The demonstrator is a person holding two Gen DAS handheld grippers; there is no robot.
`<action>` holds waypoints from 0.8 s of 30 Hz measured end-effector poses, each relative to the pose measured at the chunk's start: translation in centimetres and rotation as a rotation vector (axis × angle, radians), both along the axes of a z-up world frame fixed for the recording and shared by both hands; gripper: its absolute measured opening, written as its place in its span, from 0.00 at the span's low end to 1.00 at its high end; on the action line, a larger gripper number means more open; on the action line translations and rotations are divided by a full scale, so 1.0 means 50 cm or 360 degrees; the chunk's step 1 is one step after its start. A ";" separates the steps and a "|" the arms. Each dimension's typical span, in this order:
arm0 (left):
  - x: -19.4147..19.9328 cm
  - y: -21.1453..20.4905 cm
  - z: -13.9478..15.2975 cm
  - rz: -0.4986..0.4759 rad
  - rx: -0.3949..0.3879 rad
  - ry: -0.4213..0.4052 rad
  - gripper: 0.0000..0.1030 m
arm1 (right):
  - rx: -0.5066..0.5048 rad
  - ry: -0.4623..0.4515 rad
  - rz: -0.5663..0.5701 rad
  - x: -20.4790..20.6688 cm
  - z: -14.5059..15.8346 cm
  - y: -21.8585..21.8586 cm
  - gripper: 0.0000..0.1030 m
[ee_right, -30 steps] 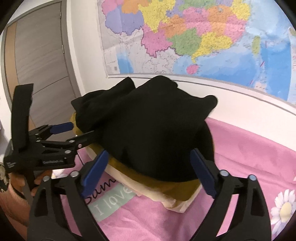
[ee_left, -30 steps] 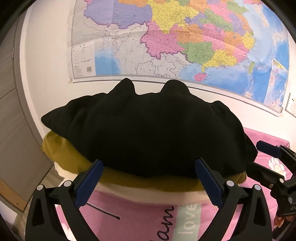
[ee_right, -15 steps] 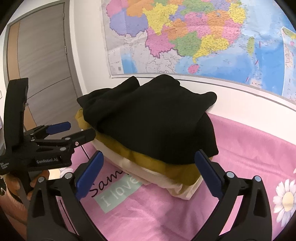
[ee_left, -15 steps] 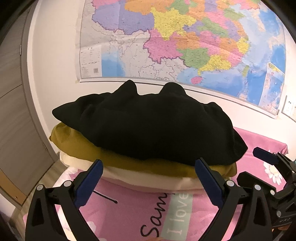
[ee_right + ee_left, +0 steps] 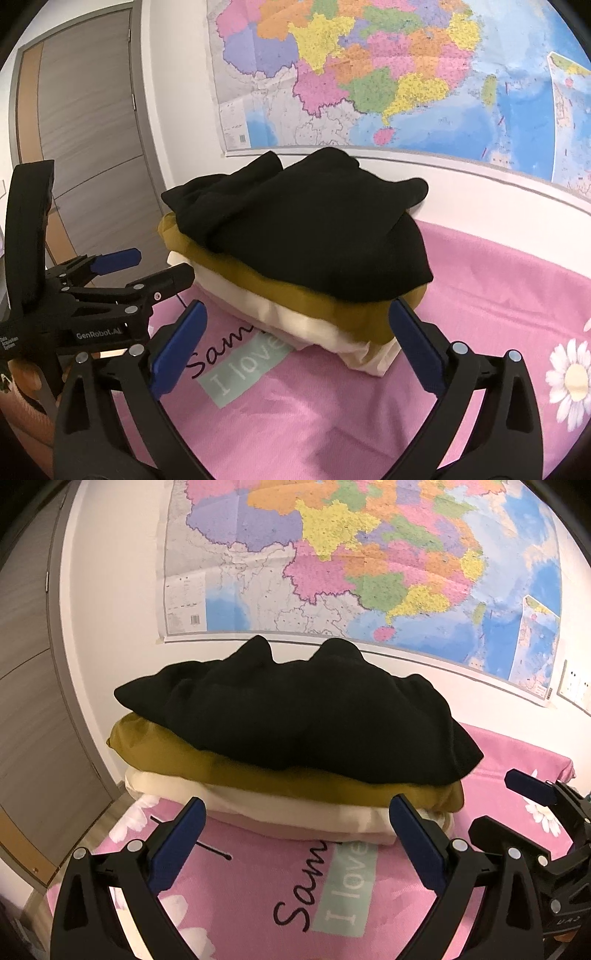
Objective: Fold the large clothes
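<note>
Pink sheet [image 5: 517, 760] underneath; wall map [image 5: 369, 554] far. Folded stack far-centre: black garment [image 5: 295, 716] topmost, over mustard [image 5: 258, 771], cream [image 5: 295, 814]. Left gripper [image 5: 295, 834], right gripper [image 5: 295, 336] spread, empty, near stack. Risk: nudge toppling lopsided pile.

Both cameras look forward and slightly down, close to the pile of folded clothes [image 5: 295, 738] [image 5: 306, 251]: the left wrist view faces its front, the right wrist view its right corner; both share the wall map [image 5: 351, 554] [image 5: 388, 74] behind the pile
</note>
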State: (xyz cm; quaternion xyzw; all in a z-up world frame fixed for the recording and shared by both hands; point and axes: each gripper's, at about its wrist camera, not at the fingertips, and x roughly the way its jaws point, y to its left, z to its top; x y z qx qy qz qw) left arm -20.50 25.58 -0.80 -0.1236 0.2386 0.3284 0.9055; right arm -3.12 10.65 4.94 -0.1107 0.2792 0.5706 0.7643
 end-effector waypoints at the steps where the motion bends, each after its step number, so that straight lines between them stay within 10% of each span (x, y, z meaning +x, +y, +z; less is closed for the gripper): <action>1: -0.002 -0.002 -0.001 -0.0001 -0.0008 0.0003 0.93 | 0.0000 0.0002 0.0001 -0.002 -0.002 -0.003 0.94; 24: -0.048 -0.035 0.006 0.0002 0.0010 -0.0042 0.93 | 0.0043 0.0012 -0.0002 -0.045 0.006 -0.041 0.94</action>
